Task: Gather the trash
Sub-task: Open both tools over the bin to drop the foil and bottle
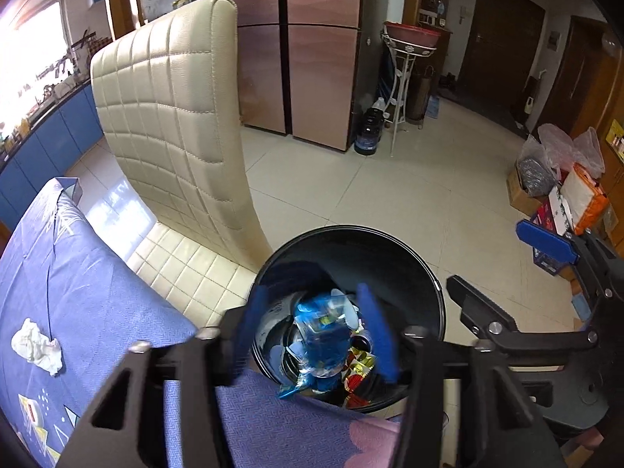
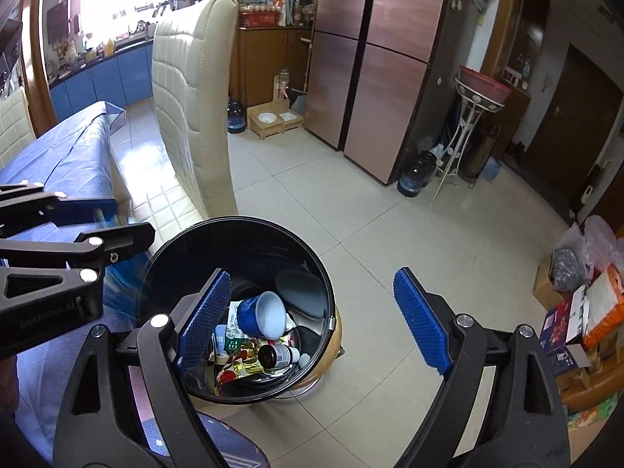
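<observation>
The fingers of the left gripper (image 1: 316, 335) stand apart over the black bin (image 1: 436, 284), a blue wrapper (image 1: 325, 339) blurred between them, apparently dropping free; letting it clear the rim before pulling away would be wise. A crumpled tissue (image 1: 37, 347) waits on the blue counter (image 1: 89, 292). The right gripper (image 2: 312, 316) angles downward beside the bin (image 2: 171, 249), fingers wide and empty.

You see a glossy black bin (image 2: 249, 234), quilted cream leather-look chair (image 1: 175, 117), matt woven blue cloth (image 1: 97, 312), and, blurred, perhaps a crinkly plastic wrapper (image 1: 323, 335).
</observation>
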